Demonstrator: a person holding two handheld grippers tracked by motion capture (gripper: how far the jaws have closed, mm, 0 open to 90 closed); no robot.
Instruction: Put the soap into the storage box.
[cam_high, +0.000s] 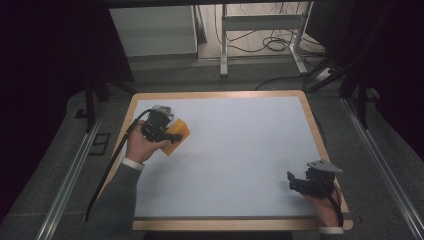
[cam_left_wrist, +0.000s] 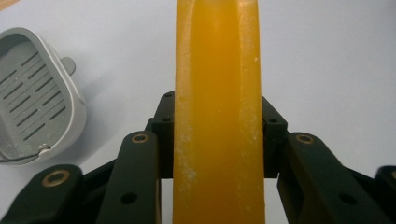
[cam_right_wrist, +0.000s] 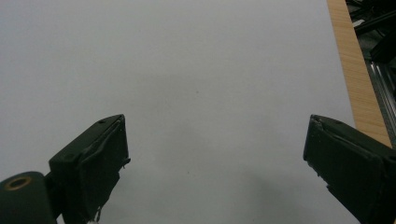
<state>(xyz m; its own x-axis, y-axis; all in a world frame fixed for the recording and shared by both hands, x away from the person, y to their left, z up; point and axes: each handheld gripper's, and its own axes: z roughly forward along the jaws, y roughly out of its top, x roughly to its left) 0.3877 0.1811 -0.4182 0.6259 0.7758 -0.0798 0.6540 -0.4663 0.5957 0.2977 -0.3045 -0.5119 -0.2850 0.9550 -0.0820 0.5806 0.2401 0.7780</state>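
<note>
The orange block (cam_left_wrist: 217, 107) is clamped between the jaws of the left gripper (cam_left_wrist: 217, 140), one black jaw pressed to each broad face. In the left gripper view it stands edge-on as a tall, narrow slab with rounded edges, a waxy and slightly translucent surface, and pale specks and scuffs along its lower left edge. Its top and bottom ends are cut off by the frame. No brand, label or writing can be read on it.

In the high view the orange block (cam_high: 176, 135) sits at the left side of the table (cam_high: 235, 155), near the far left corner, and reads as a flat rectangular piece projecting from the left gripper (cam_high: 161, 126). Whether it rests on the surface or is held just above it cannot be determined.

A grey plastic dish (cam_left_wrist: 35, 107) with a slotted floor and rounded wall lies on the table just beside the block in the left gripper view; its left part is cut off, and a thin wire loop shows at its lower rim. It bears no legible marking.

The right gripper (cam_high: 306, 182) is at the near right corner of the table, well apart from the block. In its own view the right gripper (cam_right_wrist: 217, 144) has its jaws spread wide with nothing between them.

The table has a matt pale top with a light wooden border (cam_right_wrist: 357, 70).
</note>
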